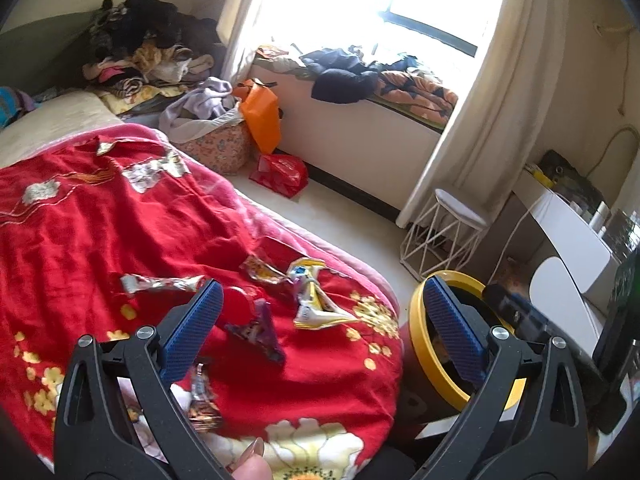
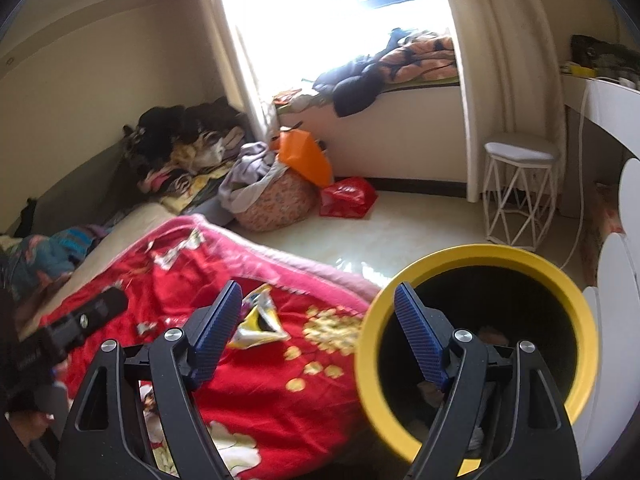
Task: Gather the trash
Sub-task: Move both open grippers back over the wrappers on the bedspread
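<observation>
Several crumpled wrappers lie on the red flowered blanket point(image 1: 100, 220): a silver one point(image 1: 160, 282), an orange one point(image 1: 260, 270), a yellow-white one point(image 1: 316, 304), a purple one point(image 1: 260, 332) and one nearer me point(image 1: 204, 400). My left gripper point(image 1: 323, 292) hovers open over them with nothing between its fingers. To its right, off the bed's edge, stands a black bin with a yellow rim point(image 1: 418, 312). My right gripper point(image 2: 318, 288) is open and empty, its right finger in front of the bin's mouth point(image 2: 476, 252). The yellow-white wrapper point(image 2: 260, 320) lies just beyond its left finger.
A white wire stool point(image 2: 520, 192) and a white desk point(image 1: 572, 232) stand to the right of the bin. On the floor past the bed are a floral basket of clothes point(image 1: 216, 144), an orange bag point(image 1: 262, 116) and a red bag point(image 1: 280, 174). A person's fingertip point(image 1: 252, 452) shows at the bottom.
</observation>
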